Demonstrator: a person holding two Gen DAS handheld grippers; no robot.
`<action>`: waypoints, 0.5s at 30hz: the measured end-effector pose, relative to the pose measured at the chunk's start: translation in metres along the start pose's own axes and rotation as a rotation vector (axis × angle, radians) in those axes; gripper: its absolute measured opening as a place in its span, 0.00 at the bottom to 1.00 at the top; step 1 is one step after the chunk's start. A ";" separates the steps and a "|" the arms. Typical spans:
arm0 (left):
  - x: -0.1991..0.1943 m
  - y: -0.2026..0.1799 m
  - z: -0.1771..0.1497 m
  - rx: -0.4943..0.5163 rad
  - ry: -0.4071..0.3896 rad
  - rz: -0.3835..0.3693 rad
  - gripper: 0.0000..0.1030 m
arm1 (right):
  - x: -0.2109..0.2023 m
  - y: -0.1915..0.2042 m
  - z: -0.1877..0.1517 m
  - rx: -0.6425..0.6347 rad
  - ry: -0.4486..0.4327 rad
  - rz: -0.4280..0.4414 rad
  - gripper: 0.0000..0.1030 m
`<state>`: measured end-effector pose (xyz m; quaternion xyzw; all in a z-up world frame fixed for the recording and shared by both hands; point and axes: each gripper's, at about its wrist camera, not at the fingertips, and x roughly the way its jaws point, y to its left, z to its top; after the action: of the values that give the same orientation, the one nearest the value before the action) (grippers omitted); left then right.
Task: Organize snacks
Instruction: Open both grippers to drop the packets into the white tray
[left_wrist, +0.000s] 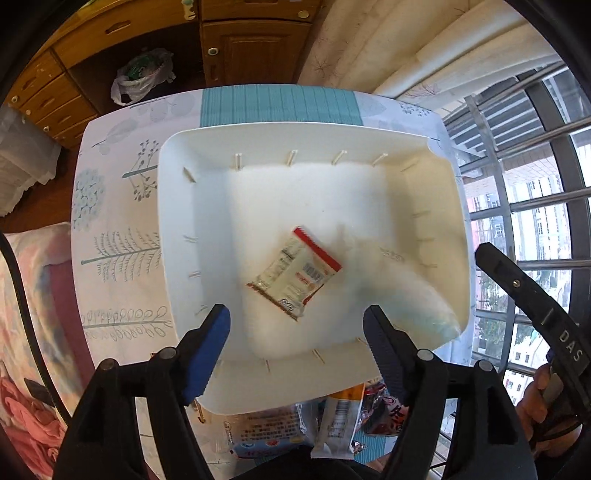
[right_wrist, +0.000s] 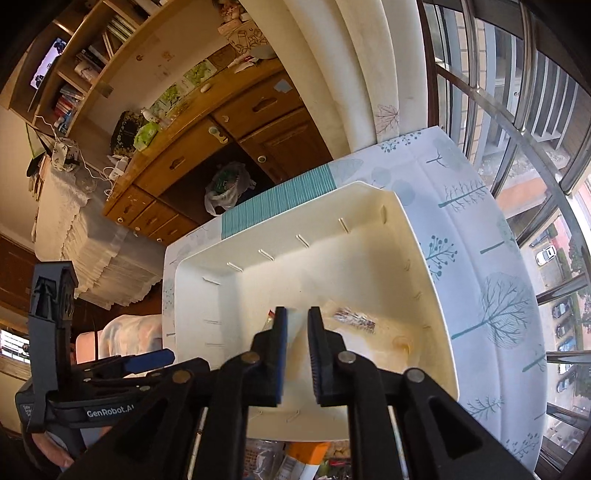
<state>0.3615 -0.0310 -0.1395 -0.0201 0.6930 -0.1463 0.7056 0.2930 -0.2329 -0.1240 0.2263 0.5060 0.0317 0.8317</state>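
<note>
Left claw (left_wrist: 297, 325), seen from its own wrist view, stands spread and empty above the near end of the white bin (left_wrist: 443, 147), pointing steeply down; no pad touches anything. Right claw (right_wrist: 297, 328) hangs over the same bin with its jaws only a narrow gap apart and nothing visibly gripped between them. One snack packet (left_wrist: 295, 275), red-edged with printed text, lies flat on the bin floor near the middle, slightly askew. The bin rests on a table (left_wrist: 110, 229) covered by a leaf-print cloth.

The step in hand appears to be moving on to fetch the next item. More packets (left_wrist: 269, 432) lie on the table just beside the bin's near wall, partly under the claws. To do this well, draw the claws back clear of the rim, then come down on one packet at its edge, keeping the neighbours undisturbed.

The left wrist view alone shows the whole bin floor and the packet's full outline, plus the right claw's handle at the frame's right edge. The right wrist view shows the bin's far right corner, where a small crinkled wrapper (right_wrist: 354, 319) lies, and the left claw from the side.
</note>
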 end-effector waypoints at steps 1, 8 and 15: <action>-0.001 0.002 -0.001 -0.004 -0.003 0.000 0.71 | -0.001 0.001 -0.001 0.002 -0.001 -0.004 0.17; -0.024 0.008 -0.018 0.024 -0.044 -0.023 0.71 | -0.024 0.014 -0.013 0.000 -0.042 -0.024 0.33; -0.063 0.016 -0.058 0.077 -0.115 -0.075 0.71 | -0.067 0.037 -0.048 -0.007 -0.122 -0.032 0.48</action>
<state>0.3073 0.0090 -0.0839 -0.0272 0.6440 -0.1979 0.7385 0.2254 -0.2019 -0.0718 0.2168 0.4578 0.0065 0.8622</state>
